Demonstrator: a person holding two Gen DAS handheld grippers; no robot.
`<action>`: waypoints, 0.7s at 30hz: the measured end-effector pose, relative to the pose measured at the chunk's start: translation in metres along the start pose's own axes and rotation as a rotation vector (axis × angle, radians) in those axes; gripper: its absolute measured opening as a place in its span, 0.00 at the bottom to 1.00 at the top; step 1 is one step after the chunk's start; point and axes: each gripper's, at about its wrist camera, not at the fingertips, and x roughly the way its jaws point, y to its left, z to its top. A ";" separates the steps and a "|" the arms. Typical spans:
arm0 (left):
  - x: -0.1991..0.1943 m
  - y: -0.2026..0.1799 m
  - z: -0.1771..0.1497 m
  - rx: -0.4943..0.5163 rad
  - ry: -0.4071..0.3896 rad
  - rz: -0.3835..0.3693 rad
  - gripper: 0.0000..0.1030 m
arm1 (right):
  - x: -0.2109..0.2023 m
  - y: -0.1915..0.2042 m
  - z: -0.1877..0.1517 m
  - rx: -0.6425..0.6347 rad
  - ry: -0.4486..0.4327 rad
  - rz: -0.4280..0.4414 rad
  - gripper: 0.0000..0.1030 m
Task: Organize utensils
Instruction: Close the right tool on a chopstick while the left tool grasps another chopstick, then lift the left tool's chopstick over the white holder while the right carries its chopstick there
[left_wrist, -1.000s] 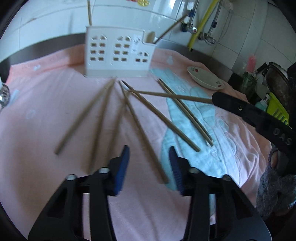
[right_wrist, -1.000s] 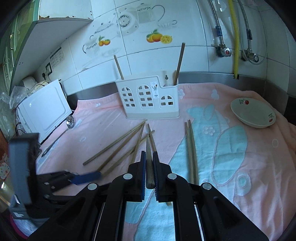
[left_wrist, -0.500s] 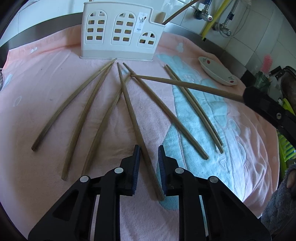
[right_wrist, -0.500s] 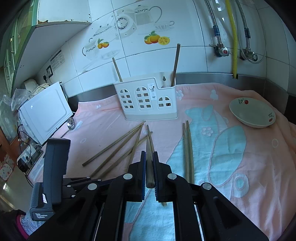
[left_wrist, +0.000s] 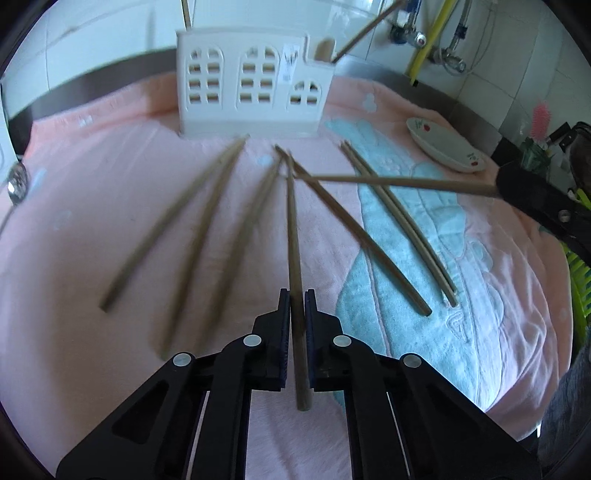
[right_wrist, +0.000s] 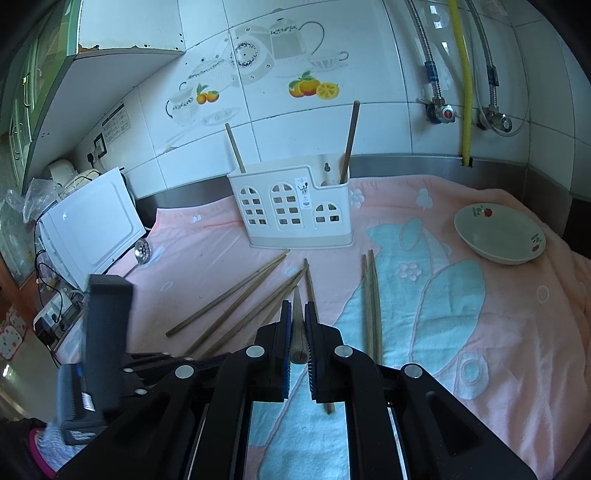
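**A:** What has changed since a second ago?

**B:** The left gripper (left_wrist: 297, 299) has just been closing its black jaws, and they now pinch a long brown wooden chopstick (left_wrist: 293, 236) that earlier lay loose between them. Its thick end sticks out behind the blue pads; its thin tip points toward the white plastic utensil holder with arched window cut-outs (left_wrist: 251, 85).

**A:** And the other tool?

**B:** The right gripper (right_wrist: 299, 306) is clenched, as before, on a second wooden chopstick (right_wrist: 297, 325). In the left wrist view that stick (left_wrist: 391, 181) crosses the scene from the right edge, its tip just above the tips of the loose ones.

**A:** Where are the rest of the utensils?

**B:** Loose wooden chopsticks (right_wrist: 229, 301) fan out on a pink towel with pale blue patterns (right_wrist: 498, 332), in front of the holder. A pair (right_wrist: 371, 291) lies side by side on a blue patch, right of the fan. Two more chopsticks stand tilted in the holder: one (right_wrist: 234, 147) at its left end, one (right_wrist: 350, 140) in the lower right compartment.

**A:** Anything else nearby?

**B:** A shallow white bowl with red flower prints (right_wrist: 498, 234) sits on the towel at the right, well apart from the chopsticks. A metal ladle (right_wrist: 142, 251) lies at the towel's left edge, beside a white appliance (right_wrist: 92, 229).
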 end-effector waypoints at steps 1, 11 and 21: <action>-0.005 0.001 0.001 0.010 -0.014 0.006 0.06 | -0.001 0.000 0.001 -0.001 -0.002 -0.001 0.07; -0.065 0.017 0.032 0.076 -0.209 0.024 0.06 | -0.001 0.007 0.027 -0.019 -0.006 0.025 0.07; -0.089 0.032 0.072 0.118 -0.276 -0.027 0.05 | 0.017 0.016 0.070 -0.057 0.032 0.049 0.07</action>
